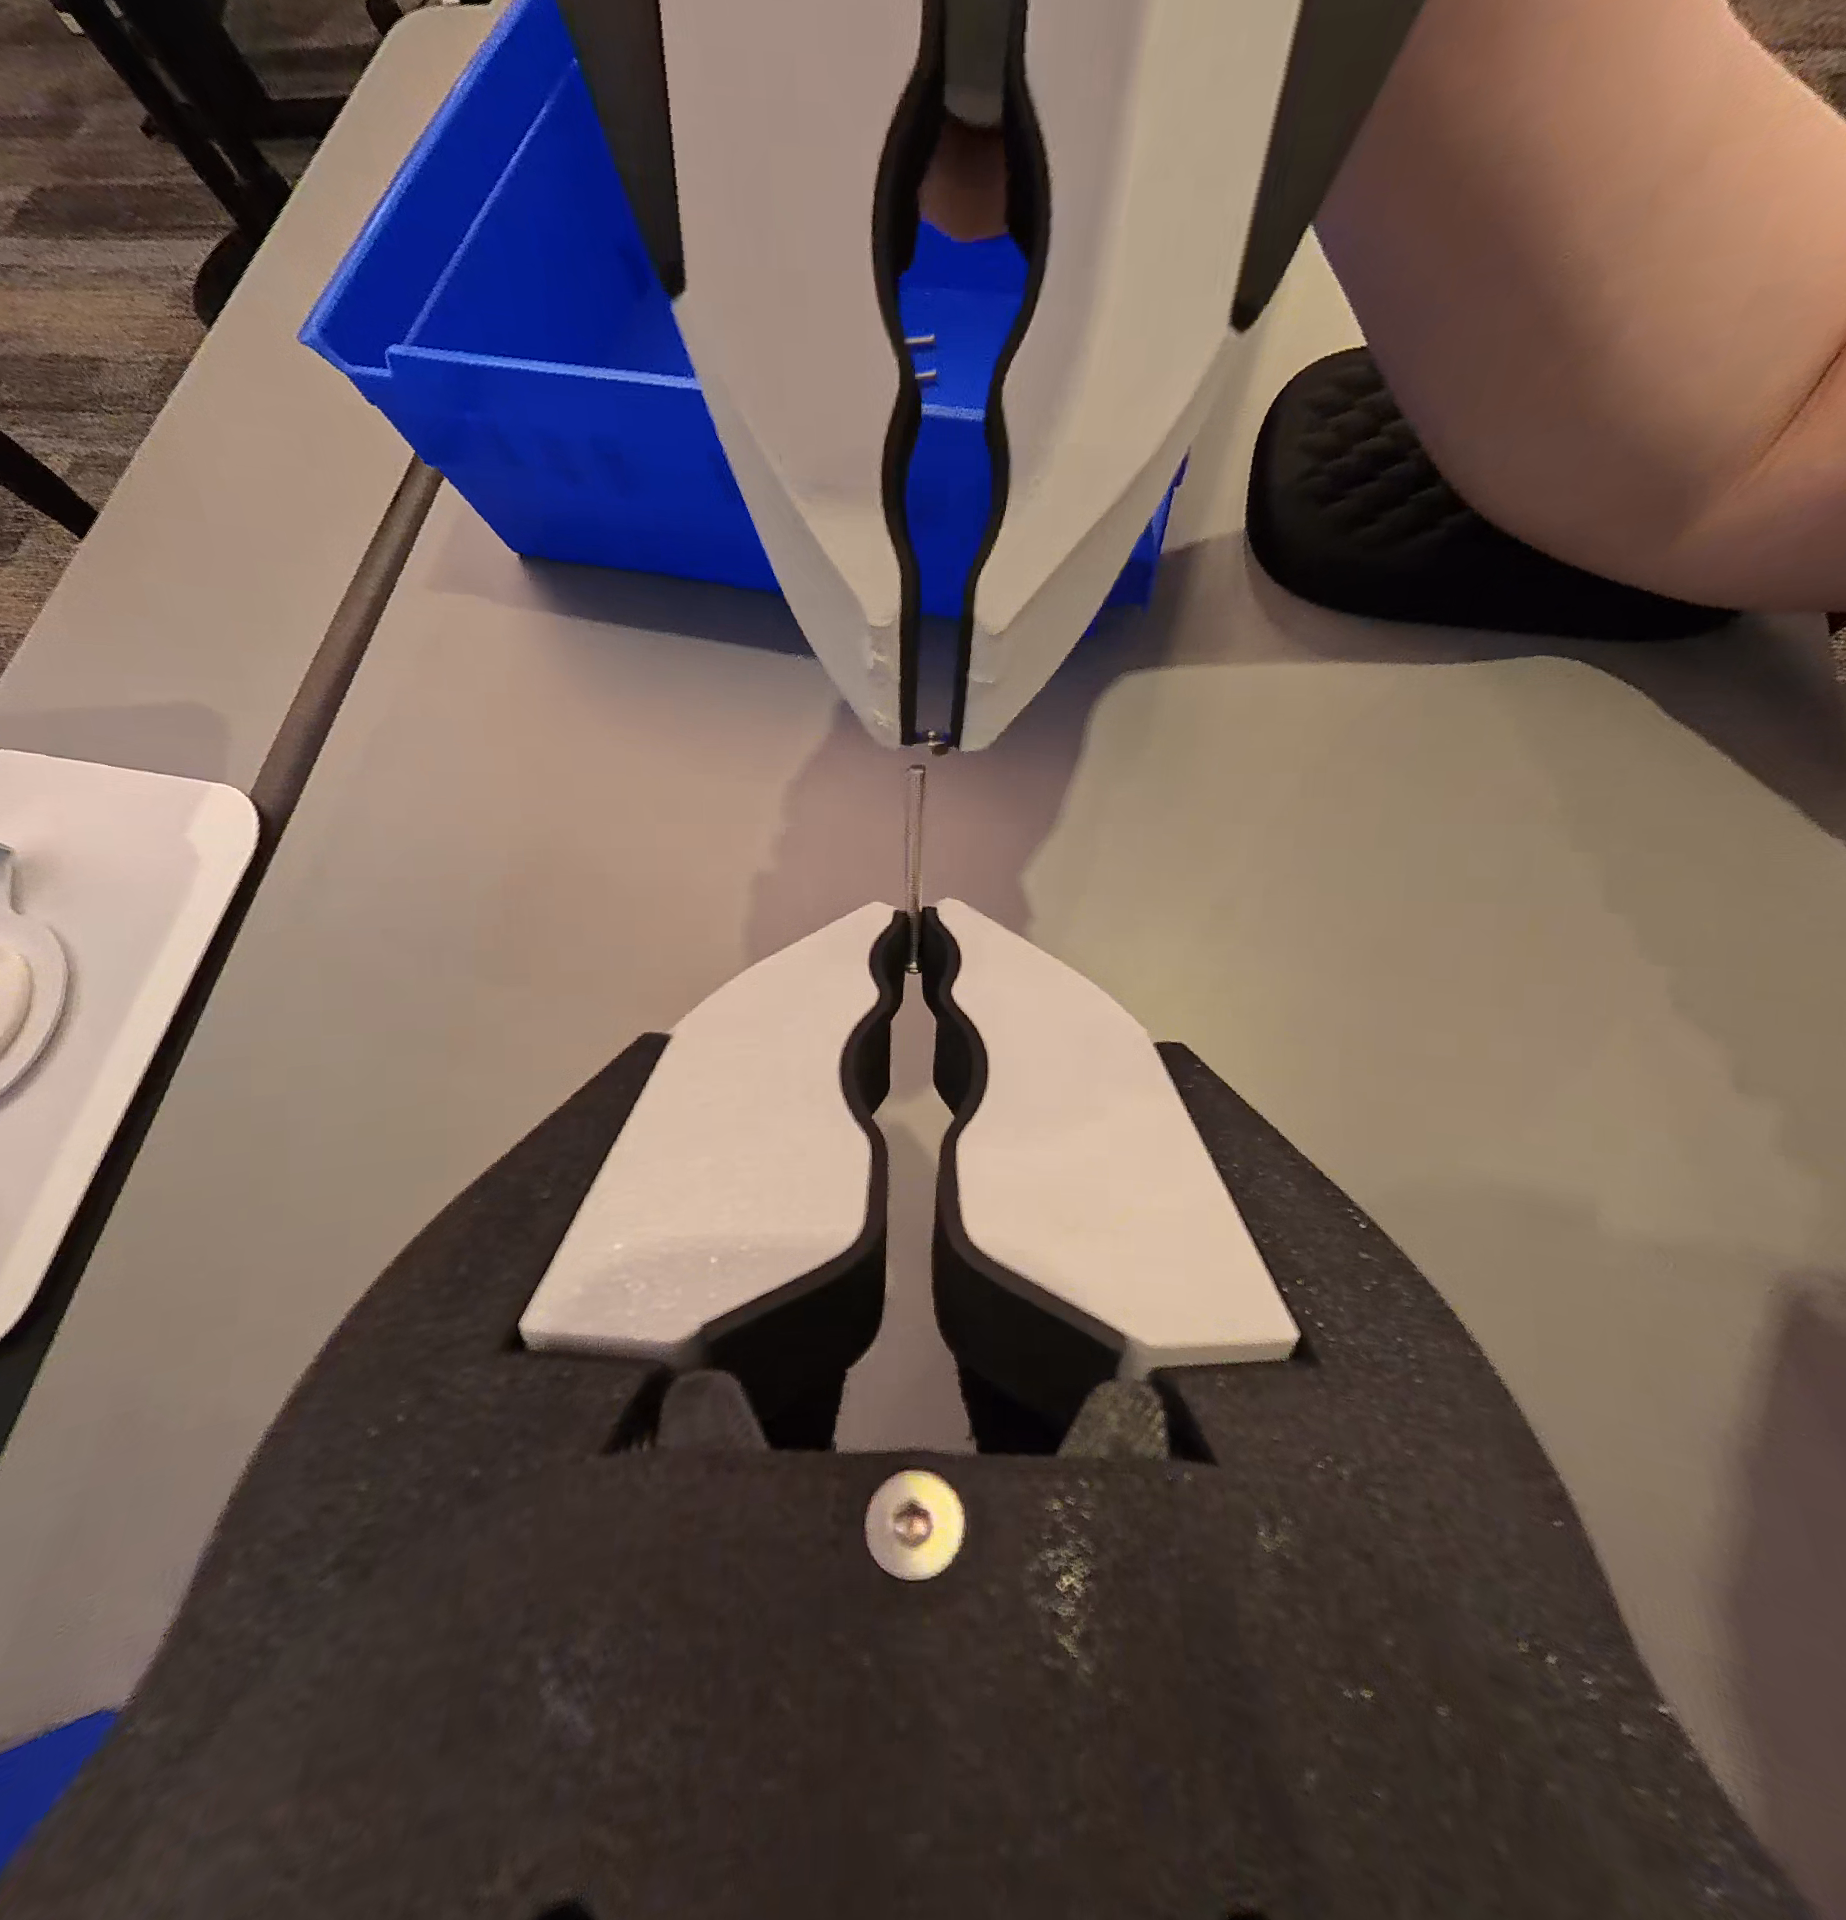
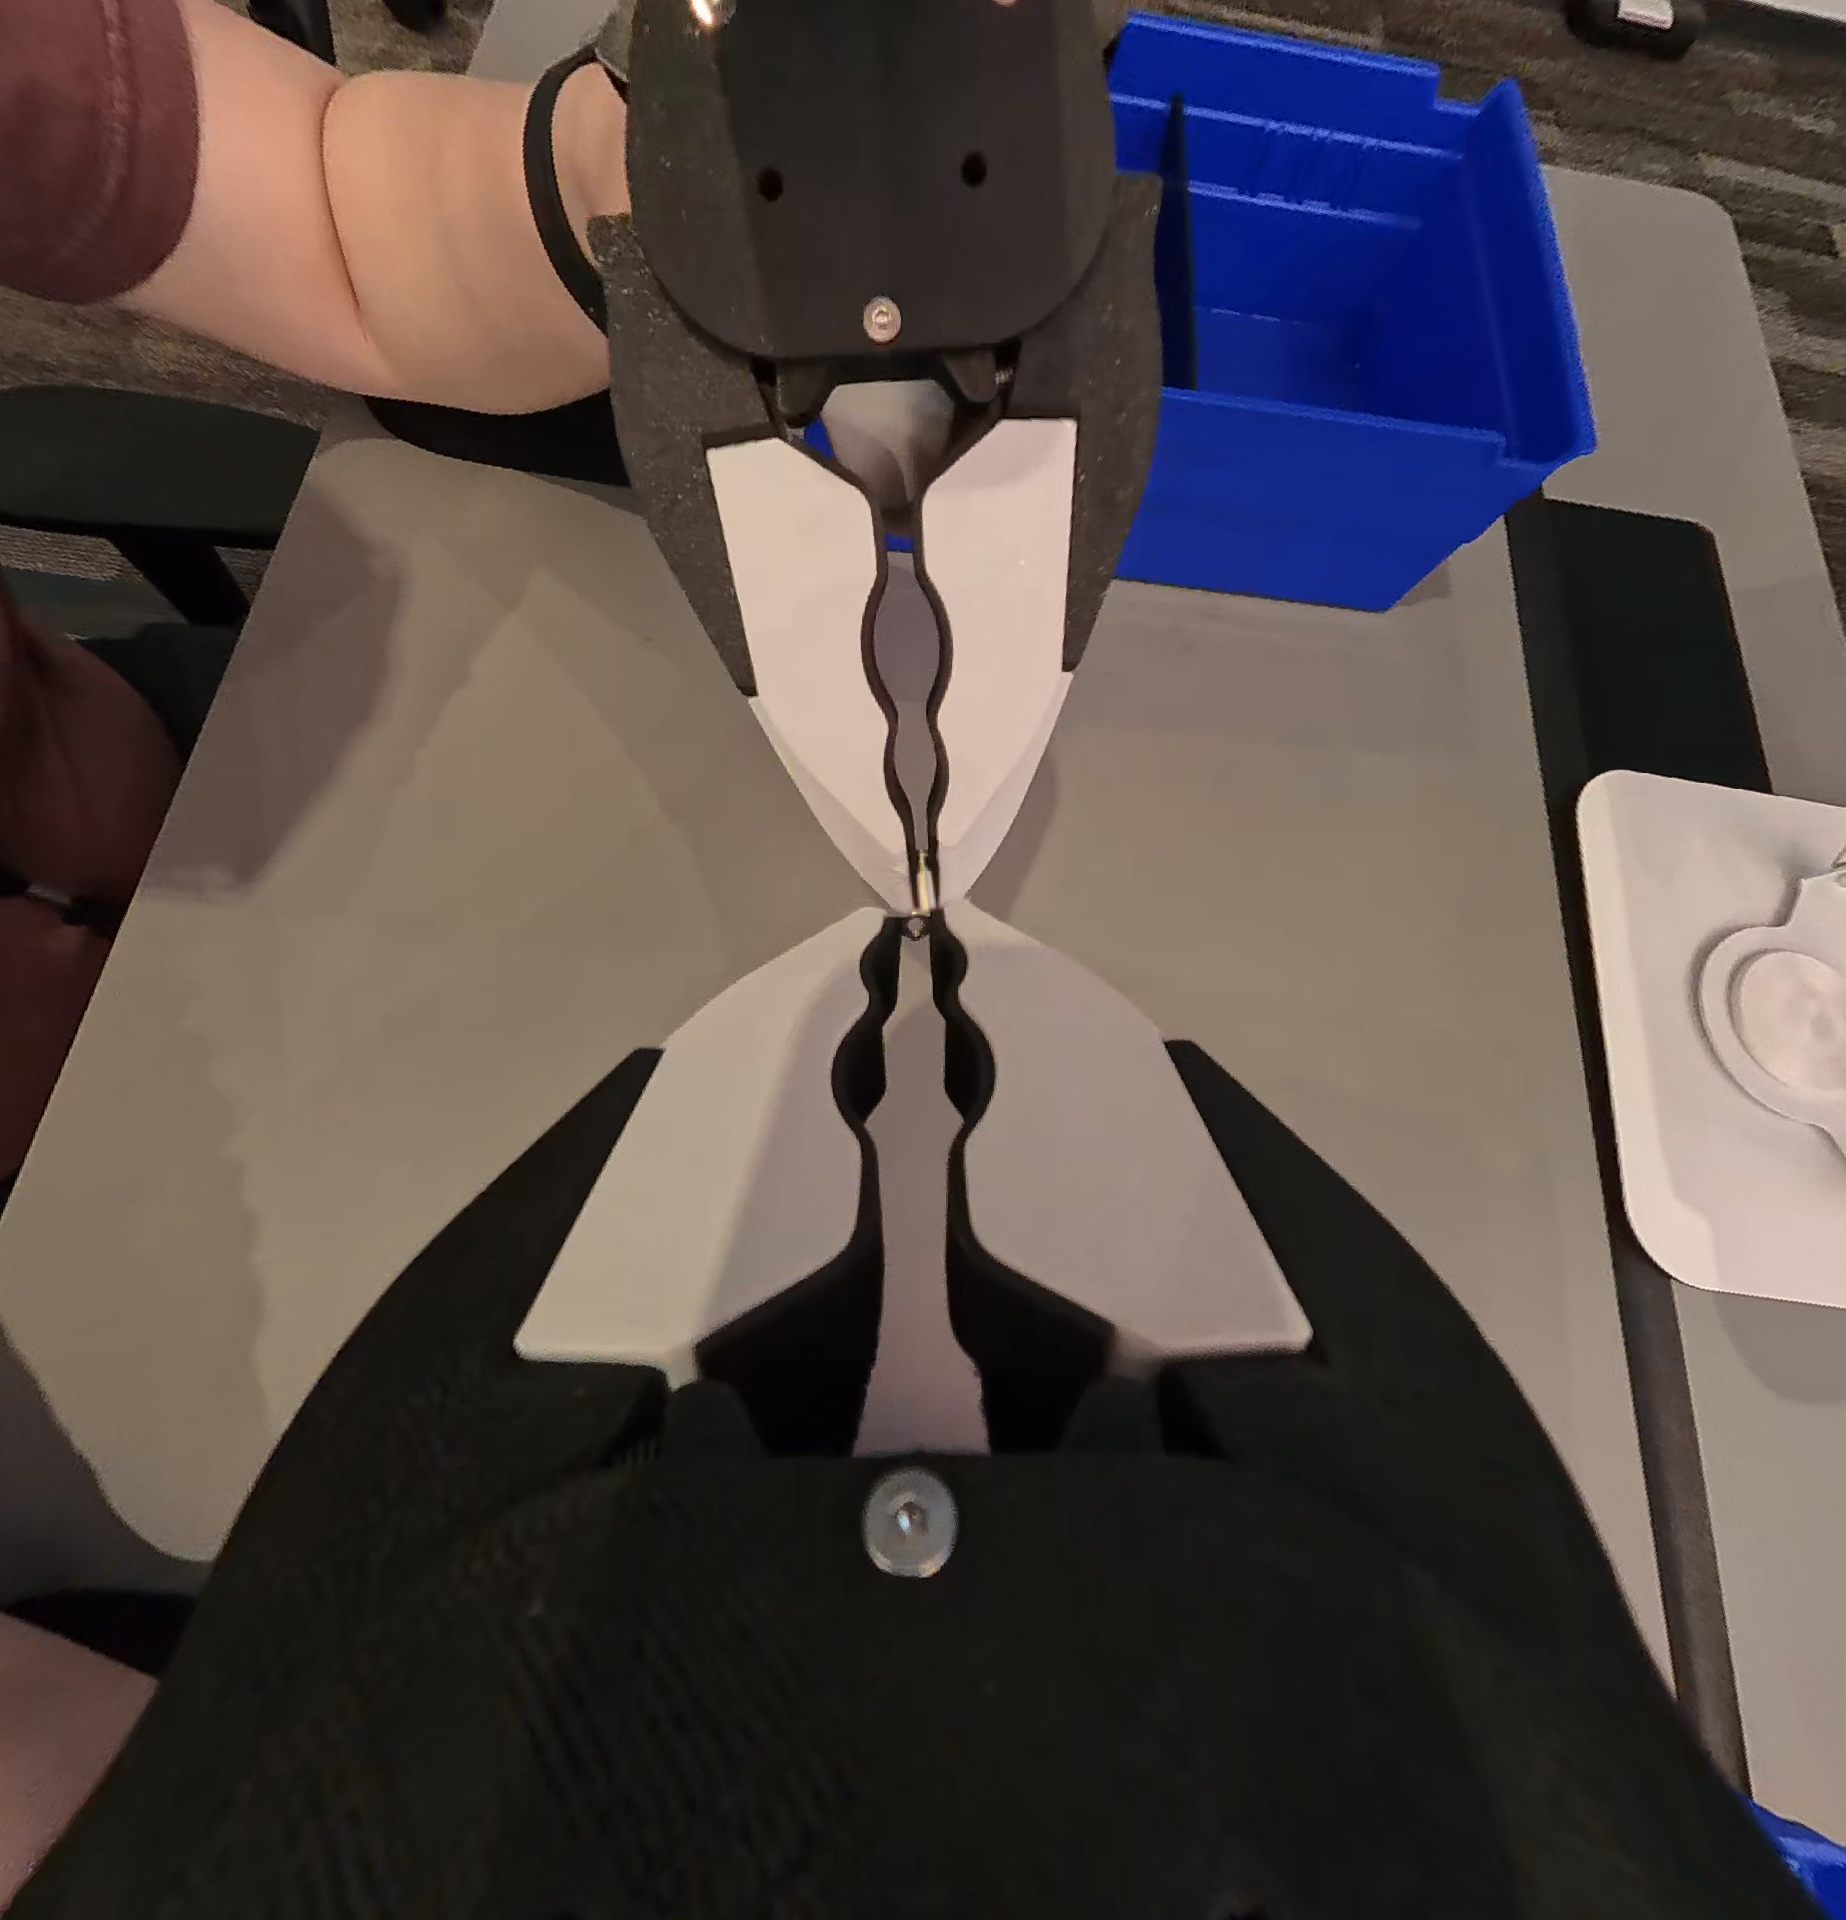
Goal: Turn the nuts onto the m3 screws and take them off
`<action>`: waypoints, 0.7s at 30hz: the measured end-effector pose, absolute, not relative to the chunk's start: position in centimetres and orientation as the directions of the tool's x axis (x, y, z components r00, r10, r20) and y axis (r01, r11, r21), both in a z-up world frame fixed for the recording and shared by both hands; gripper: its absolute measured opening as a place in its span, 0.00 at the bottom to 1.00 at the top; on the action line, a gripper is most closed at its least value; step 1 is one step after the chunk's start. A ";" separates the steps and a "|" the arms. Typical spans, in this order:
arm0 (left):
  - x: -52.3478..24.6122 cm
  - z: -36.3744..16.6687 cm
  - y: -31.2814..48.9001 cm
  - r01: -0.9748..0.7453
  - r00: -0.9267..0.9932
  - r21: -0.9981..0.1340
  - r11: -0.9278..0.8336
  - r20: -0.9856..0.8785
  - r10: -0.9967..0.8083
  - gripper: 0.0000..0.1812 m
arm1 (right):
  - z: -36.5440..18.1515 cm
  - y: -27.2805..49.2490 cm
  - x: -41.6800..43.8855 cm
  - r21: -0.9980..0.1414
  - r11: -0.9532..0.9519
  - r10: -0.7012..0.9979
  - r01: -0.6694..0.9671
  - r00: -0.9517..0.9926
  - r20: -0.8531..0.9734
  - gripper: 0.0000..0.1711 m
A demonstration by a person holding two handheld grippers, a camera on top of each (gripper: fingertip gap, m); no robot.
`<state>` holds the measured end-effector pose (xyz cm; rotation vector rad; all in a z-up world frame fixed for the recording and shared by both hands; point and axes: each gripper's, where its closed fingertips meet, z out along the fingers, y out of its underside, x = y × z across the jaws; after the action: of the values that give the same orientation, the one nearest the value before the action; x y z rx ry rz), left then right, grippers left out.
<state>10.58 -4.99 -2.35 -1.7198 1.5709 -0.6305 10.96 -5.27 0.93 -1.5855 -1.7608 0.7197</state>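
Note:
My left gripper [image 1: 914,914] is shut on the head end of a thin silver M3 screw [image 1: 914,842], which points straight ahead over the grey table [image 1: 586,935]. My right gripper [image 1: 934,732] faces it tip to tip and is shut on a small nut [image 1: 935,740]. A small gap shows between the screw's free end and the nut. In the right wrist view, my right gripper [image 2: 914,928] pinches the nut [image 2: 914,928] right in front of the screw [image 2: 925,885], which the left gripper [image 2: 925,868] holds.
A blue bin [image 1: 545,416] with a divider stands behind the grippers, with loose screws [image 1: 924,353] inside; it also shows in the right wrist view [image 2: 1345,468]. A white tray [image 1: 88,987] [image 2: 1729,1039] lies at the table's side. A person's forearm [image 1: 1625,312] and a black chair [image 1: 1418,499] are close by. Only a small space, under 4 cm, lies between the two pairs of fingers.

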 end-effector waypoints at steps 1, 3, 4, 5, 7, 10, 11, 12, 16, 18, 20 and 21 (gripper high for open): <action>10.6 -2.3 -5.0 -0.633 0.140 -0.774 -0.007 -0.106 -0.985 0.01 | 0.9 -5.2 11.0 -0.763 0.119 0.992 0.635 -0.053 0.110 0.04; 10.7 -2.2 -5.1 -0.627 0.134 -0.779 -0.005 -0.100 -0.986 0.01 | 0.9 -5.2 10.9 -0.763 0.119 0.992 0.635 -0.053 0.111 0.04; 10.7 -2.2 -5.1 -0.625 0.135 -0.780 -0.002 -0.105 -0.985 0.01 | 0.9 -5.1 10.9 -0.764 0.117 0.993 0.634 -0.051 0.110 0.04; 10.7 -2.2 -5.0 -0.623 0.138 -0.782 0.000 -0.110 -0.984 0.01 | 0.9 -5.1 10.9 -0.766 0.115 0.993 0.633 -0.050 0.108 0.04; 10.8 -2.1 -5.1 -0.619 0.135 -0.785 -0.004 -0.102 -0.986 0.01 | 1.0 -5.1 11.0 -0.768 0.116 0.993 0.630 -0.047 0.111 0.04; 10.9 -2.0 -5.3 -0.612 0.130 -0.791 -0.007 -0.092 -0.987 0.01 | 1.2 -5.2 10.9 -0.773 0.121 0.992 0.622 -0.050 0.115 0.04; 10.9 -2.0 -5.4 -0.611 0.128 -0.791 -0.008 -0.089 -0.988 0.01 | 1.2 -5.2 10.9 -0.774 0.125 0.992 0.620 -0.053 0.118 0.04; 10.9 -1.9 -5.4 -0.610 0.124 -0.792 -0.008 -0.085 -0.989 0.01 | 1.3 -5.3 10.9 -0.775 0.127 0.992 0.620 -0.057 0.117 0.04; 11.0 -1.8 -5.6 -0.600 0.119 -0.800 -0.014 -0.071 -0.990 0.01 | 1.4 -5.6 10.9 -0.777 0.139 0.990 0.614 -0.070 0.122 0.04; 11.0 -1.8 -5.7 -0.599 0.119 -0.801 -0.020 -0.064 -0.991 0.01 | 1.4 -5.6 10.8 -0.775 0.144 0.989 0.616 -0.072 0.126 0.04; 11.0 -1.8 -5.7 -0.600 0.115 -0.800 -0.016 -0.066 -0.991 0.01 | 1.4 -5.7 10.8 -0.771 0.152 0.988 0.618 -0.075 0.134 0.04; 11.0 -1.8 -5.8 -0.601 0.114 -0.799 -0.020 -0.061 -0.992 0.01 | 1.3 -5.7 10.8 -0.768 0.159 0.987 0.620 -0.078 0.141 0.04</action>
<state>11.00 -5.80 -1.80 -1.7026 1.5659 -0.7174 10.83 -5.73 1.35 -1.5346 -1.7775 0.7071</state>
